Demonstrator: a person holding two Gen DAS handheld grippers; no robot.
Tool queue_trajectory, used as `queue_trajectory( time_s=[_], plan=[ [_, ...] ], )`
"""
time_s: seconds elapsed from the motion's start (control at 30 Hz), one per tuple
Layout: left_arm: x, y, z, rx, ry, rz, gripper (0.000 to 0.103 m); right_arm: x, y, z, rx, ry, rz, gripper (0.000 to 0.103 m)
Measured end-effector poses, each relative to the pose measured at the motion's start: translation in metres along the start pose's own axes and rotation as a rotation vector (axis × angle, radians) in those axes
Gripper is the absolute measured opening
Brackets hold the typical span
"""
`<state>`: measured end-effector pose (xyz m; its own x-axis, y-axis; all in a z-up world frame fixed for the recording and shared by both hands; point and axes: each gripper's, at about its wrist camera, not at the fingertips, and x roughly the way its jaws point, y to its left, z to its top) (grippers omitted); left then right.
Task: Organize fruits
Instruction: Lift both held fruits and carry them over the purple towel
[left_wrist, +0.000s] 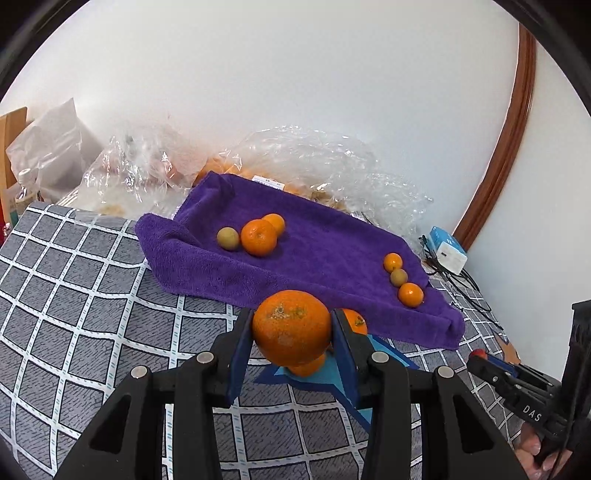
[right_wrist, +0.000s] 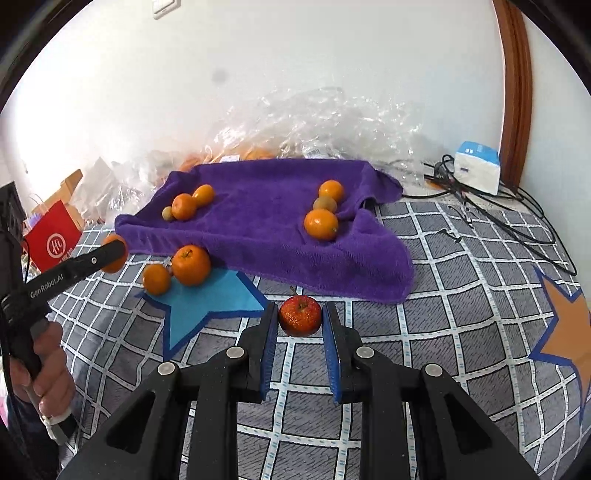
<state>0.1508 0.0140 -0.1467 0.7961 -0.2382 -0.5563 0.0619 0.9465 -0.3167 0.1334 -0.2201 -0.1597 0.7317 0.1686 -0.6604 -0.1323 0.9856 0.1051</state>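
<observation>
Presently, my left gripper (left_wrist: 293, 332) clamps one large orange (left_wrist: 291, 326) above the blue star (right_wrist: 207, 299), where two oranges (right_wrist: 191, 264) rest. My right gripper (right_wrist: 300, 325) brackets one red apple (right_wrist: 300, 316) on the checked cloth (right_wrist: 461, 306), contact unclear. The purple towel (right_wrist: 258, 229) holds six fruits: four orange, two greenish.

The left tool (left_wrist: 291, 332) is clamped on an orange (left_wrist: 291, 326) (held aloft), the right tool (right_wrist: 300, 321) gapes apart.

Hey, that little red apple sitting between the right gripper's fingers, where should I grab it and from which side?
Grip the red apple across its round middle, one pad on each flank, coming in level from the near side as the right gripper is already lined up. Its stem points up, so the sides are smooth and even. The jaws stand open around it, apparently not yet touching.
</observation>
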Motion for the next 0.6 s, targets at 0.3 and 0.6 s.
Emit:
queue_trajectory(
  time_s=[0.3,0.6],
  plan=[
    [-0.001,0.006,0.002,-0.019,-0.011,0.01,0.04,-0.014,0.006,0.005,0.002,-0.035,0.008,0.024],
    [-0.004,0.013,0.004,-0.045,-0.037,0.012,0.04,-0.013,0.011,0.028,0.018,-0.069,0.041,0.024]
  ],
)
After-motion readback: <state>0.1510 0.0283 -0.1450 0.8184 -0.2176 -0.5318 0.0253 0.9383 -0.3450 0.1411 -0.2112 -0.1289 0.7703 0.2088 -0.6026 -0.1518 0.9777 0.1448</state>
